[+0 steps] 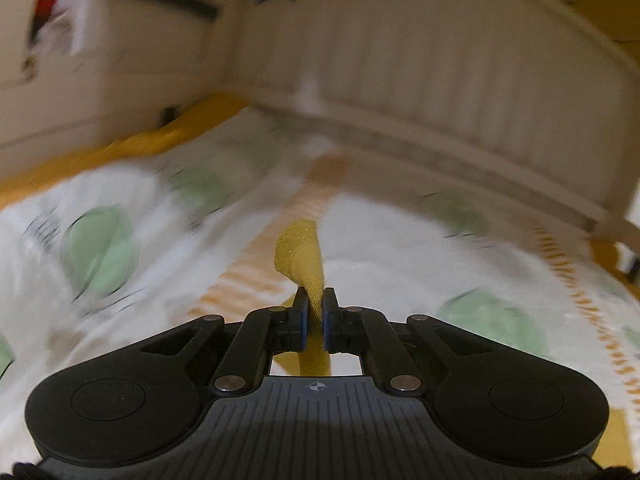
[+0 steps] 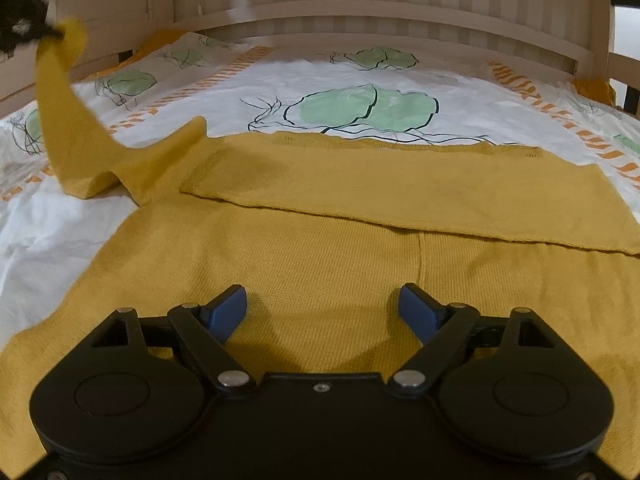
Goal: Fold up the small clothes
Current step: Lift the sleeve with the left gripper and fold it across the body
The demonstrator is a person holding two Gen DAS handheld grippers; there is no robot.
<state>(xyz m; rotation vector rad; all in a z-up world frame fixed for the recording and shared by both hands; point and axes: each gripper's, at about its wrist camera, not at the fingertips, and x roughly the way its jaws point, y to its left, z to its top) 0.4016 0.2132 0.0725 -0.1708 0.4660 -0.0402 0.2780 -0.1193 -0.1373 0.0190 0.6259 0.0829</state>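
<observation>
The left gripper (image 1: 315,320) pinches what seems a sleeve (image 2: 60,120) of the mustard sweater (image 2: 320,272); the right gripper (image 2: 322,308) hangs spread wide.

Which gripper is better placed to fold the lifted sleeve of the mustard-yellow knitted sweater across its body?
Left. The left gripper is already shut on the sleeve, holding it up off the leaf-printed white bedsheet. The right gripper is open and empty above the mustard-yellow knitted sweater.

Sweater (image 2: 320,272) – matt mustard knit, fine ribbing; bedsheet (image 2: 280,76) – smooth printed cotton; headboard (image 2: 360,12) – pale slatted wood.
</observation>
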